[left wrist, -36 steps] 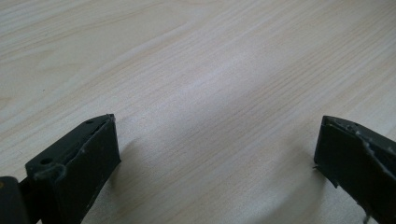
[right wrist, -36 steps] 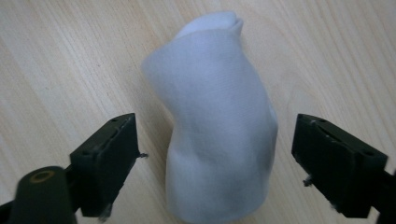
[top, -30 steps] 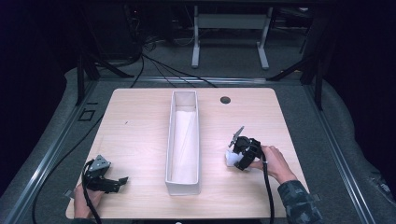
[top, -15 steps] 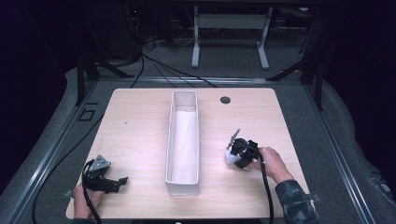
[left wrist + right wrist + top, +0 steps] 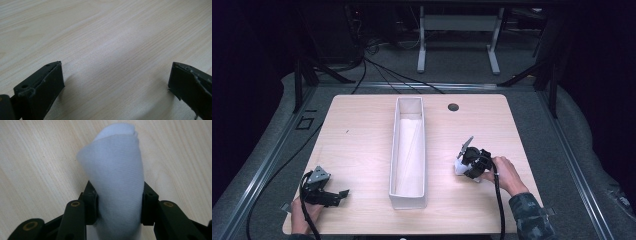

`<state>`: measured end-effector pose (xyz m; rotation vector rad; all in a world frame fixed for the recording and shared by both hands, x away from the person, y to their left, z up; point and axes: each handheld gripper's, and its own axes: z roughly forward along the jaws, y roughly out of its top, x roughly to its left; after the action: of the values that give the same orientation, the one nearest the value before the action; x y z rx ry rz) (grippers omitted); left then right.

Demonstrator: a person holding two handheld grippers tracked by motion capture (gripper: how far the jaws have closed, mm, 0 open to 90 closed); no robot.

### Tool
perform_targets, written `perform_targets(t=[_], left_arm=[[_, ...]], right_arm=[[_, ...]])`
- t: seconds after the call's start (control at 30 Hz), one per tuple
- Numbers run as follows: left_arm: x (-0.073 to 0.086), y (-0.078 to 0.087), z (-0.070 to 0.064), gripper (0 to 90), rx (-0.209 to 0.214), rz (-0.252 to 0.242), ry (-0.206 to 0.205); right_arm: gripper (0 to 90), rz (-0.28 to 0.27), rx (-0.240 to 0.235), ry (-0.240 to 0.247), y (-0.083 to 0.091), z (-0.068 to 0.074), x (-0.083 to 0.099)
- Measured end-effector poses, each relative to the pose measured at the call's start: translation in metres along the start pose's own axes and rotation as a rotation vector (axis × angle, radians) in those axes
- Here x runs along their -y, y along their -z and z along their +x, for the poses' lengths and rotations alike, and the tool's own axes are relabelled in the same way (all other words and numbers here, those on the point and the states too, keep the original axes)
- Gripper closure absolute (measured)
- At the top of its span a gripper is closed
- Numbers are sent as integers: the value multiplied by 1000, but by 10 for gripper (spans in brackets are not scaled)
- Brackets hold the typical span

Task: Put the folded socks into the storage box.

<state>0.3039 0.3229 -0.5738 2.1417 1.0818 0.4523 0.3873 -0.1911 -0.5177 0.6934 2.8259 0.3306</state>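
Note:
A rolled white cloth (image 5: 117, 170) is pinched between the jaws of my right gripper (image 5: 119, 202), which is shut on it just above the wooden table. From above, that right gripper (image 5: 467, 161) and the white cloth (image 5: 459, 167) are right of the long white box (image 5: 408, 150). My left gripper (image 5: 336, 196) rests near the table's front left corner, pointing right toward the box. Its jaws stand wide apart over bare wood, so the left gripper (image 5: 116, 82) is open and holds nothing.
The white box runs front to back down the table's middle and looks empty inside. A round dark hole (image 5: 453, 107) sits in the tabletop at the back right. Cables trail from both grippers; dark floor and metal stands lie beyond the table.
The right gripper with the cloth has drifted slightly left and toward the front. The left gripper has stayed in place.

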Motion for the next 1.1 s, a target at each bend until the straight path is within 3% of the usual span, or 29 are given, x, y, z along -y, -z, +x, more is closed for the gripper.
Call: perform_targets(t=[0.23, 0.67, 1.1], left_arm=[[0, 0, 0, 0, 0, 0, 0], [0, 0, 0, 0, -1, 0, 1], [0, 0, 0, 0, -1, 0, 0]], right_arm=[[590, -16, 8, 2, 14, -2, -4], [589, 7, 25, 33, 35, -5, -7], [588, -6, 45, 58, 58, -9, -21]])
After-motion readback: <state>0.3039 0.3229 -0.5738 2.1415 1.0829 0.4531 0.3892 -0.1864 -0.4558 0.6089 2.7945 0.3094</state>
